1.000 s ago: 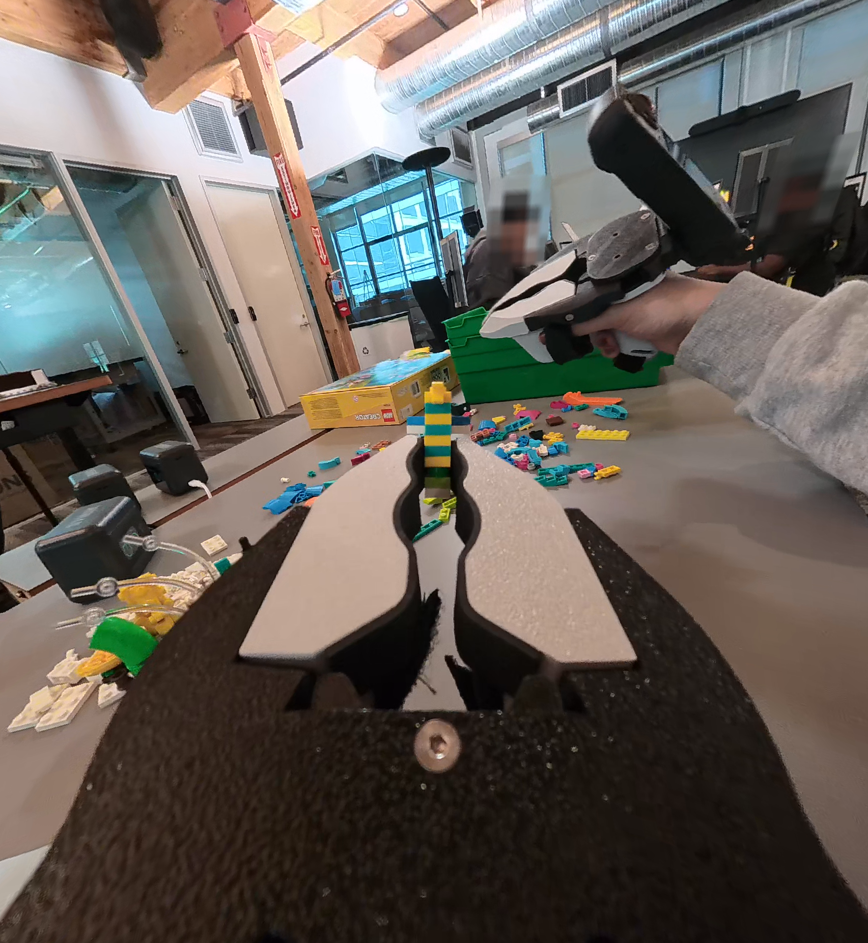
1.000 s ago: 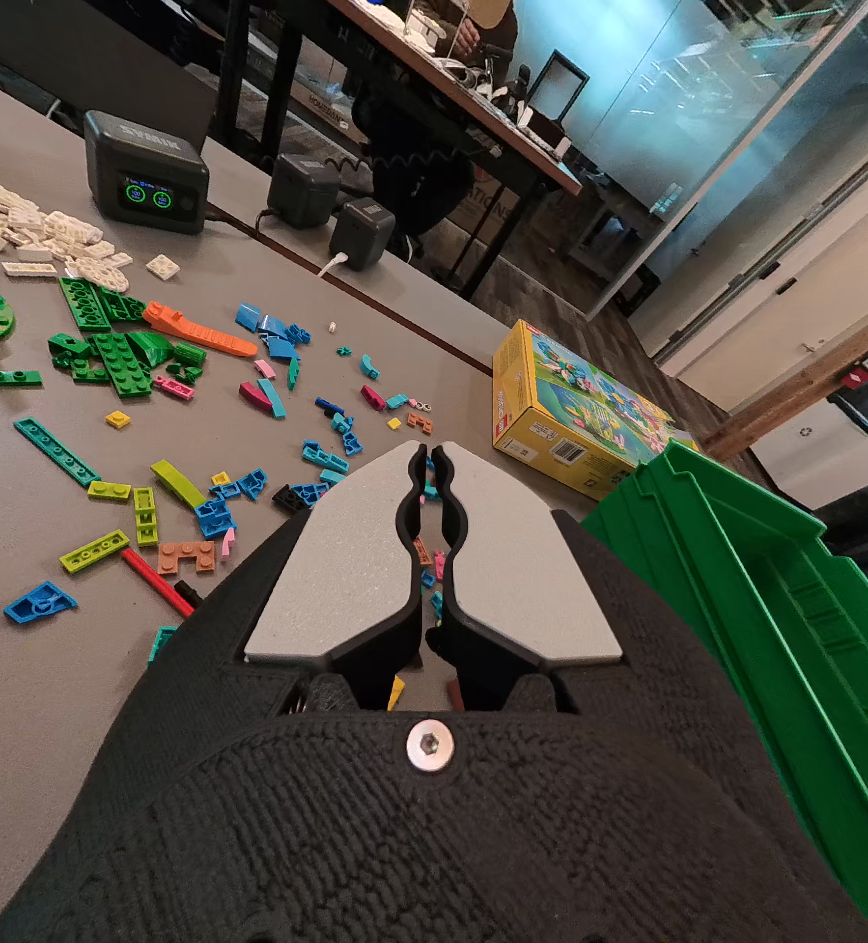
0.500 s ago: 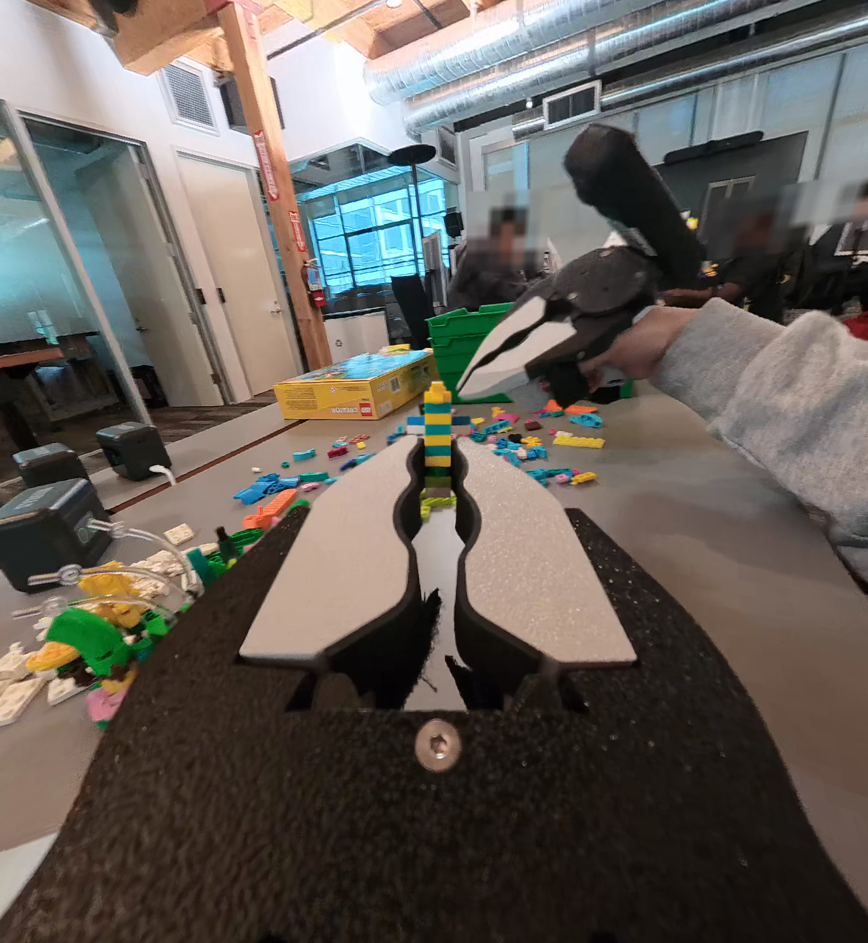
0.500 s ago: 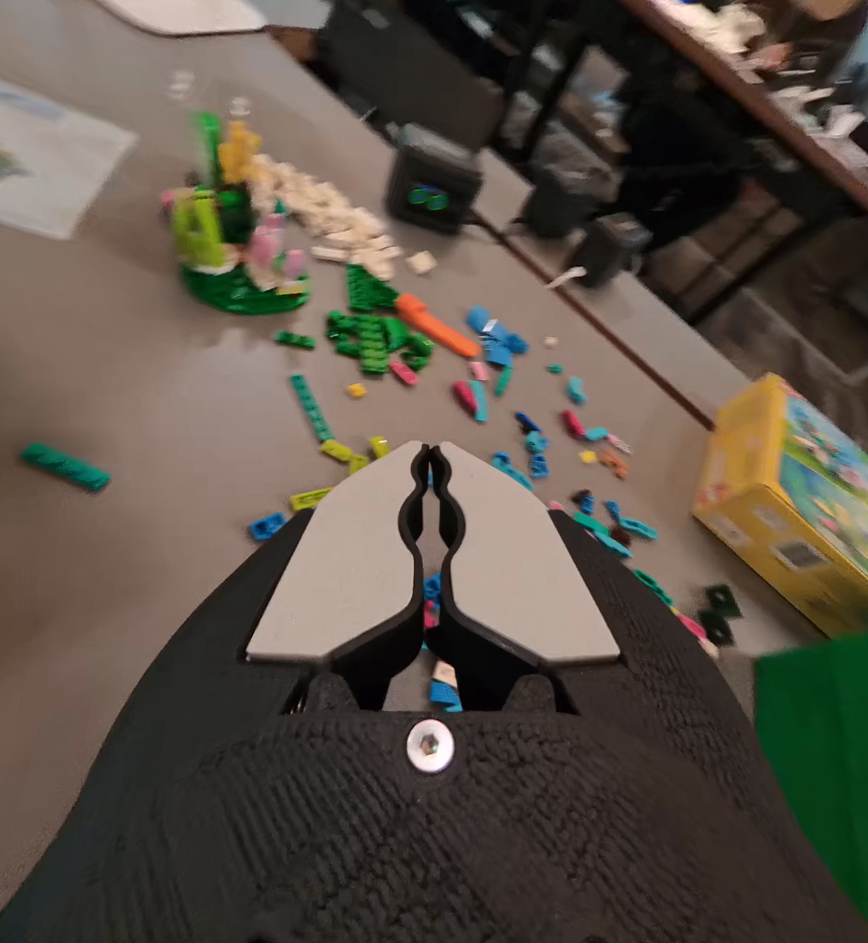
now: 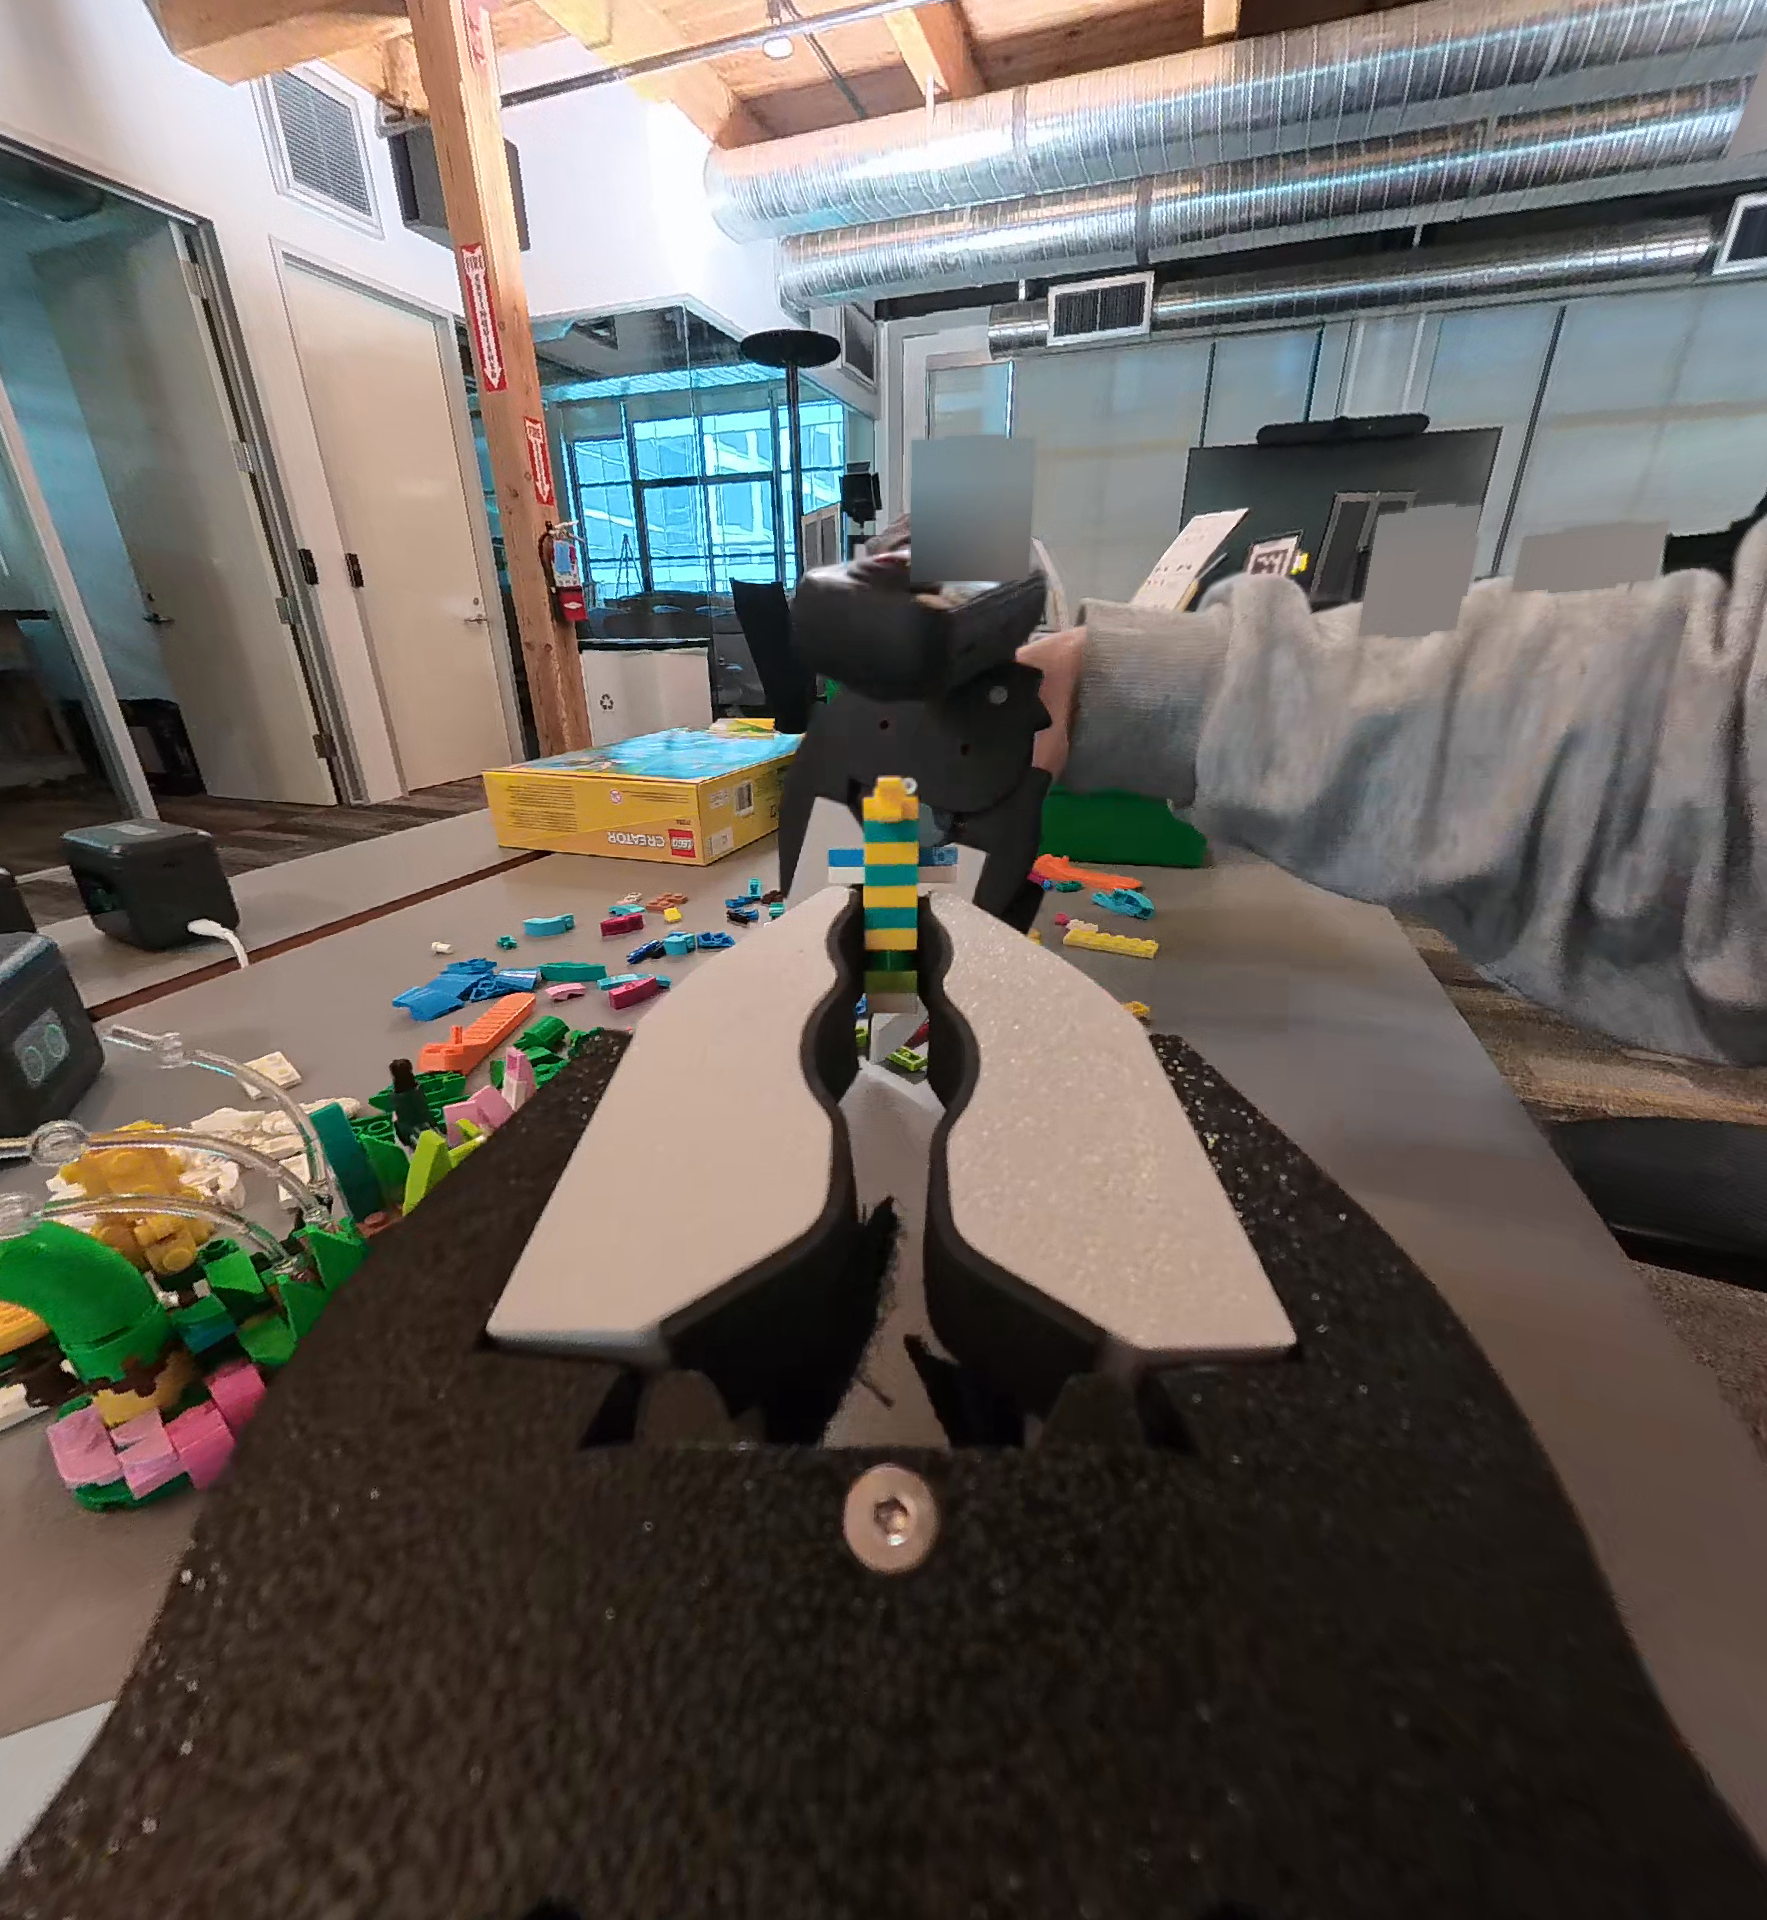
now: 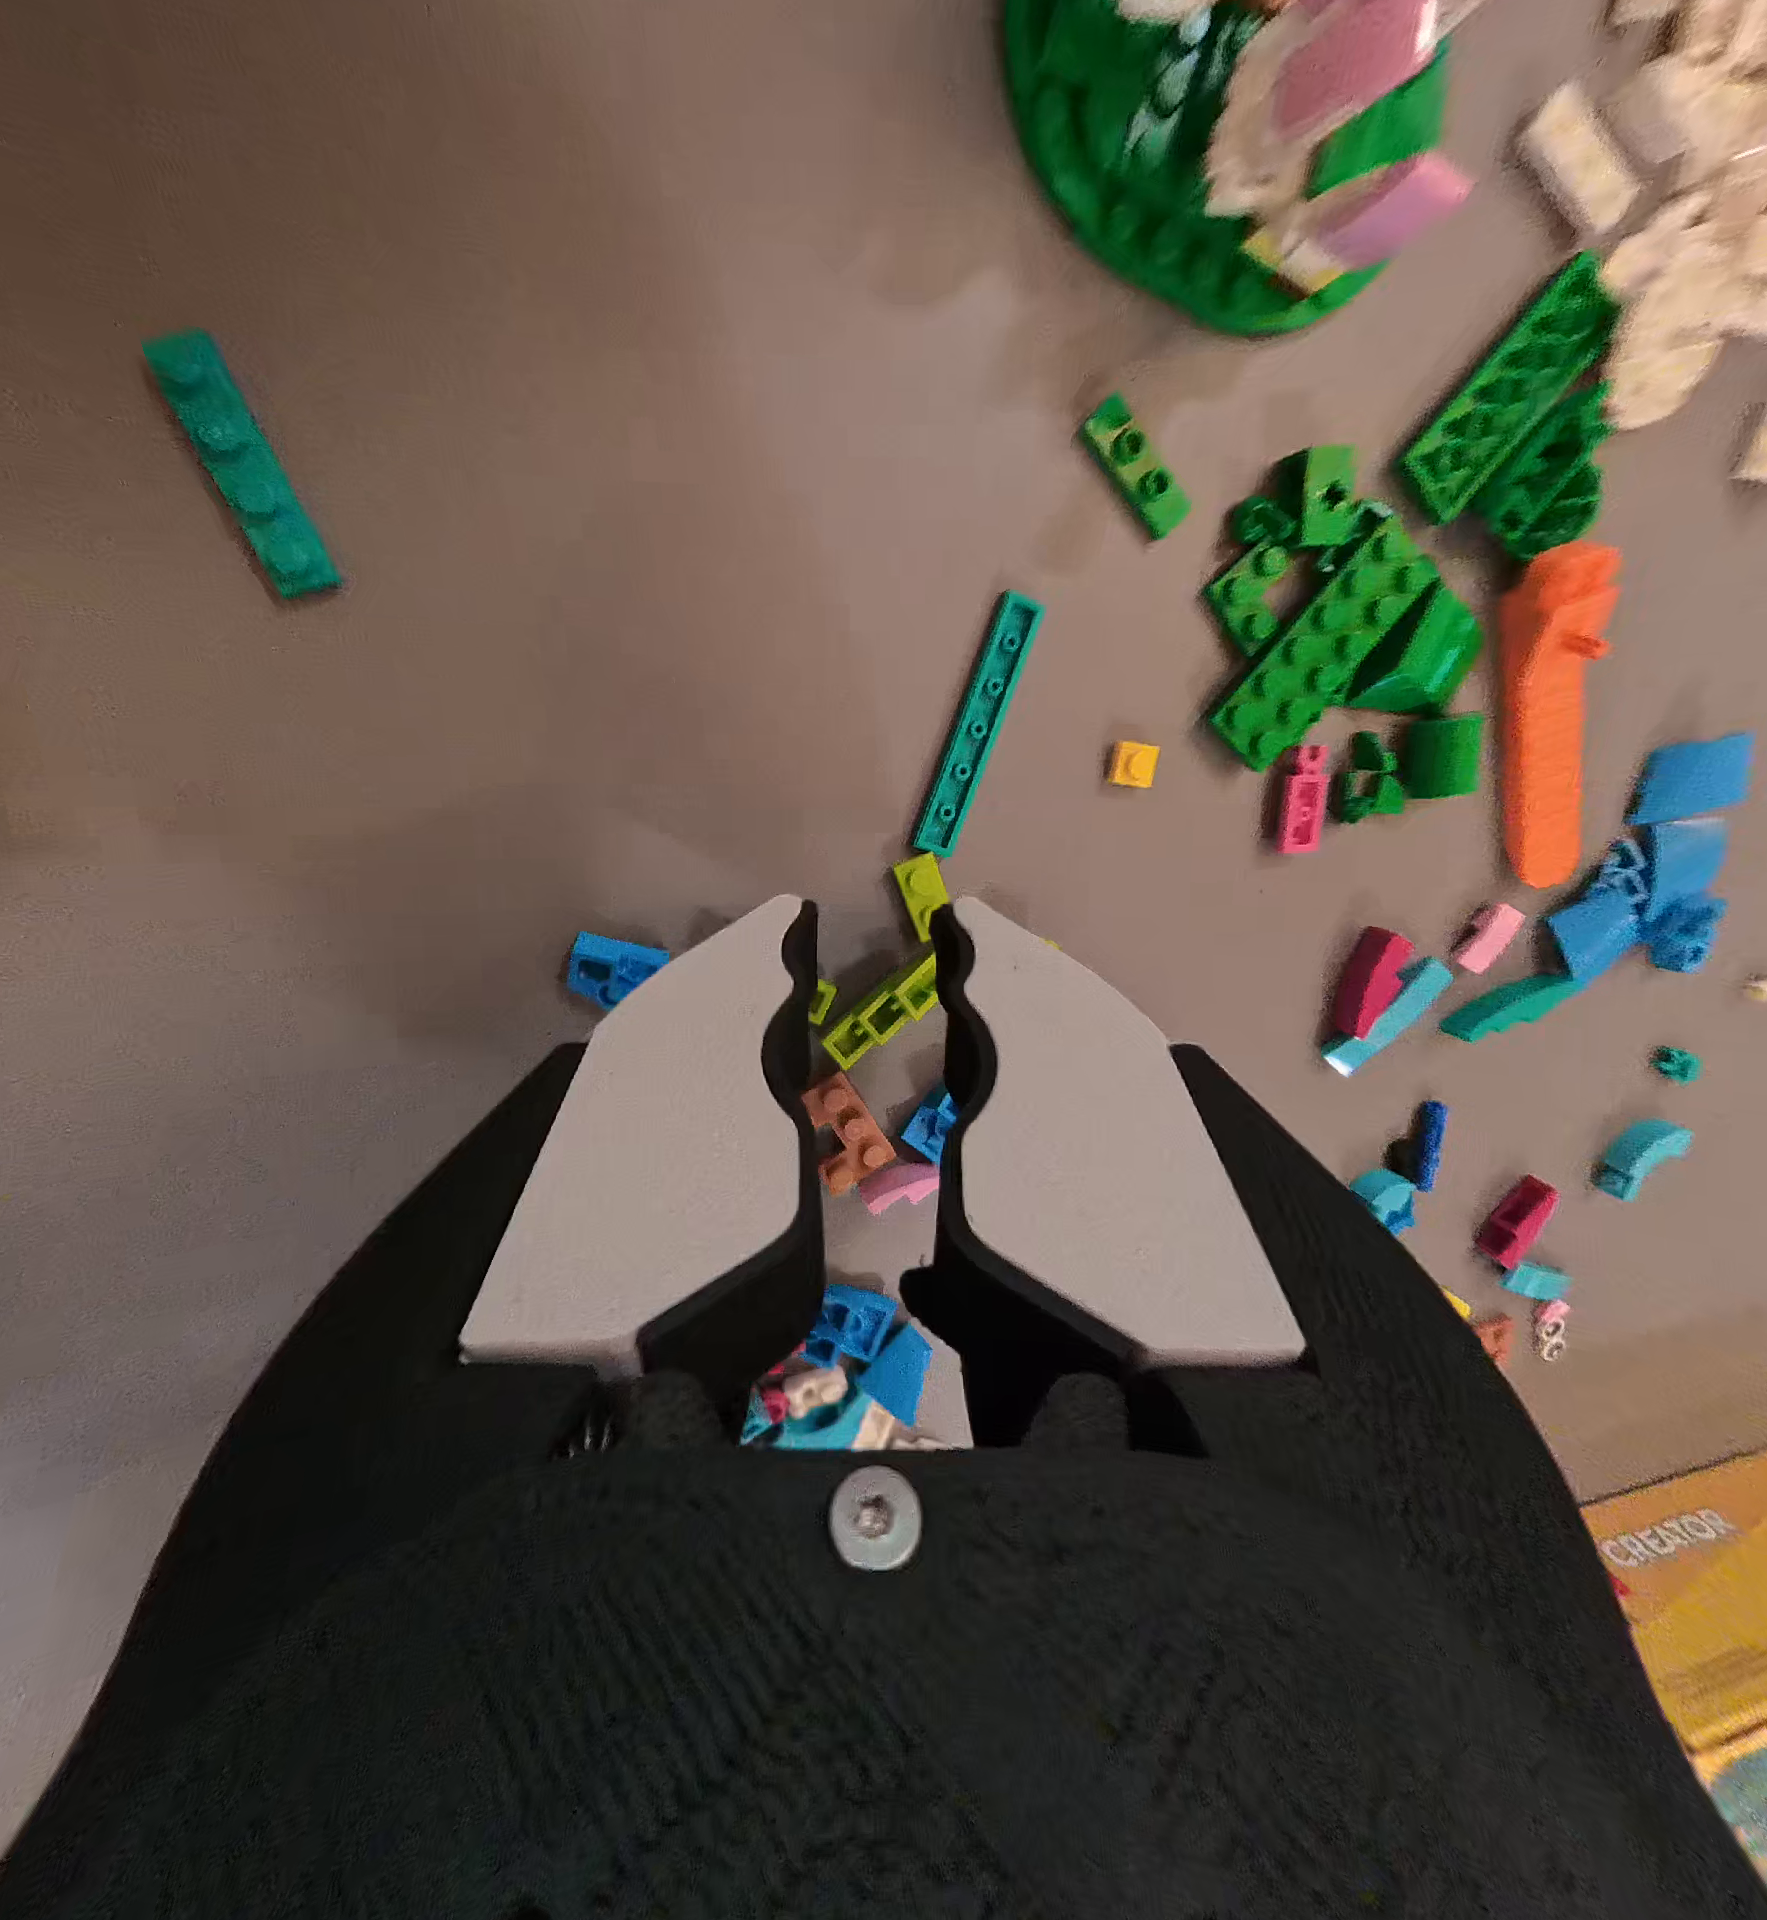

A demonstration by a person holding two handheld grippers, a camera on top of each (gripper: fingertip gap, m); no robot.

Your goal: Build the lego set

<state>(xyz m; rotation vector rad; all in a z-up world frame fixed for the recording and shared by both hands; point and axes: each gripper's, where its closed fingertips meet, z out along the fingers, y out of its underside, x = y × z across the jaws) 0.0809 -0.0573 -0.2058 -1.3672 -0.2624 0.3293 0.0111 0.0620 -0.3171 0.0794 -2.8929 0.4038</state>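
Between the fingertips of the left gripper (image 5: 889,961), pinching the lower green and white end of a striped brick column (image 5: 889,883) and holding it upright above the grey table (image 5: 1263,1039); yellow and teal bands rising past the tips, with a short blue and white crosspiece near the top.

Left of that gripper, nearest the camera, sitting on the table: a partly built model (image 5: 120,1309) with a green base, pink pieces, yellow parts and clear arches. Just beyond it, lying scattered: white plates, green pieces and an orange piece (image 5: 474,1029). Farther out, spreading across the table centre: small blue, teal and pink bricks.

Beyond the column, hanging over the loose bricks with tips pointing down: the right gripper (image 5: 905,894), gripped by a hand (image 5: 1050,691) in a grey sleeve (image 5: 1481,769).

Under the right gripper (image 6: 874,920), as shown in its own view: fingers standing slightly apart, clamping nothing; lime plates (image 6: 884,1013) and a brown bracket (image 6: 848,1132) lying on the table in the gap below. Farther ahead, lying flat: a long teal plate (image 6: 978,722), a yellow stud tile (image 6: 1133,764) and, well off to the left, a second teal plate (image 6: 240,462).

At the far side, resting on the table: a yellow box (image 5: 640,800) and a green bin (image 5: 1118,826).
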